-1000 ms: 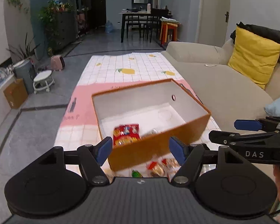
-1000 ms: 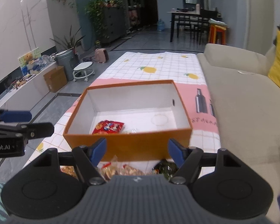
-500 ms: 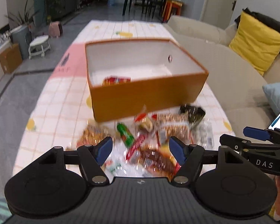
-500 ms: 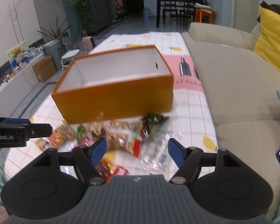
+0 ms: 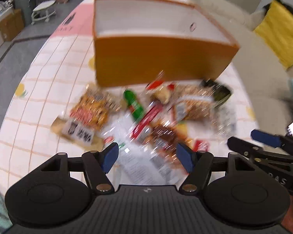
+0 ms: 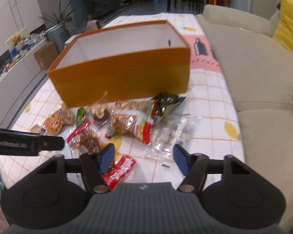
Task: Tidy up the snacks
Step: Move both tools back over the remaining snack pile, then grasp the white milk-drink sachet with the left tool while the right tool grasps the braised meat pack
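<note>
An orange box (image 5: 158,62) with a white inside stands on the checked tablecloth; it also shows in the right wrist view (image 6: 123,80). Several snack packets lie in a loose pile in front of it: a green packet (image 5: 133,105), an orange-brown bag (image 5: 91,111), a large clear bag of snacks (image 6: 132,122), a dark green packet (image 6: 166,103) and a red wrapper (image 6: 120,170). My left gripper (image 5: 147,159) is open and empty above the pile's near edge. My right gripper (image 6: 143,159) is open and empty above the near packets. The left wrist view is blurred.
A beige sofa (image 6: 259,74) with a yellow cushion (image 5: 279,33) runs along the table's right side. A grey bin and plants (image 6: 58,33) stand on the floor to the left. The tablecloth (image 6: 211,105) reaches the sofa edge.
Both grippers have pulled back and tilted down from the box to the snack pile. The packets now fill the lower view and the box's inside is mostly hidden.
</note>
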